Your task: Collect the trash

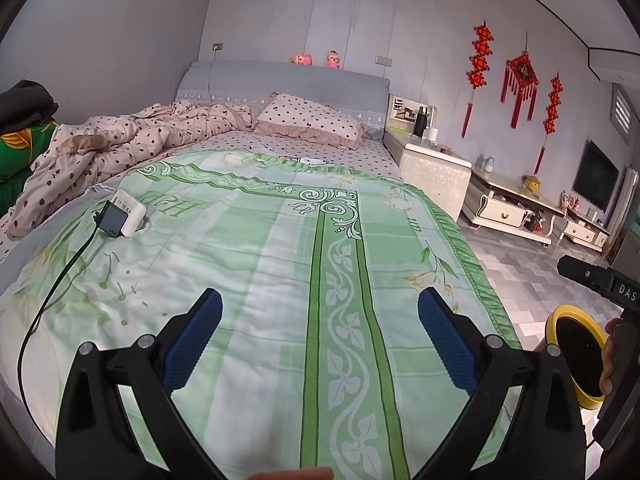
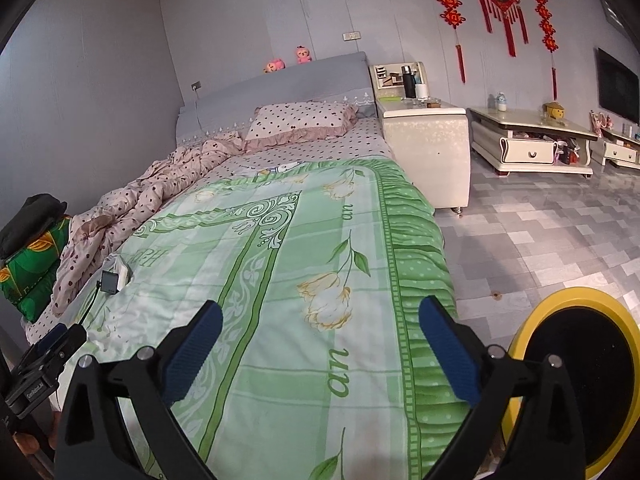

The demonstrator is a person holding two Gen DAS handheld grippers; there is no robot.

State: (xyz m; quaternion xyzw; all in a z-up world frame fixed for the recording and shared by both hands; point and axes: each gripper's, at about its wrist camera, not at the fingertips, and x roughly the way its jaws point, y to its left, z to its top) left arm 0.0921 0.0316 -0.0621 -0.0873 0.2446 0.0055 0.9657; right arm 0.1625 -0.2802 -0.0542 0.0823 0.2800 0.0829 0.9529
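A yellow-rimmed trash bin [image 2: 576, 372] with a dark inside stands on the floor beside the bed's right edge; it also shows in the left wrist view [image 1: 576, 360]. My left gripper [image 1: 320, 320] is open and empty above the green floral bedspread [image 1: 280, 260]. My right gripper [image 2: 320, 324] is open and empty above the bedspread's right side [image 2: 300, 280], left of the bin. No loose trash is clearly visible on the bed. The right gripper's body [image 1: 600, 280] shows at the left view's right edge.
A white power strip with a dark adapter and black cable [image 1: 126, 214] lies on the bed's left. A crumpled dotted quilt [image 1: 120, 136] and pillow [image 1: 312, 120] lie near the headboard. A white nightstand [image 2: 428, 140] and low cabinets [image 2: 532, 140] stand right of the bed.
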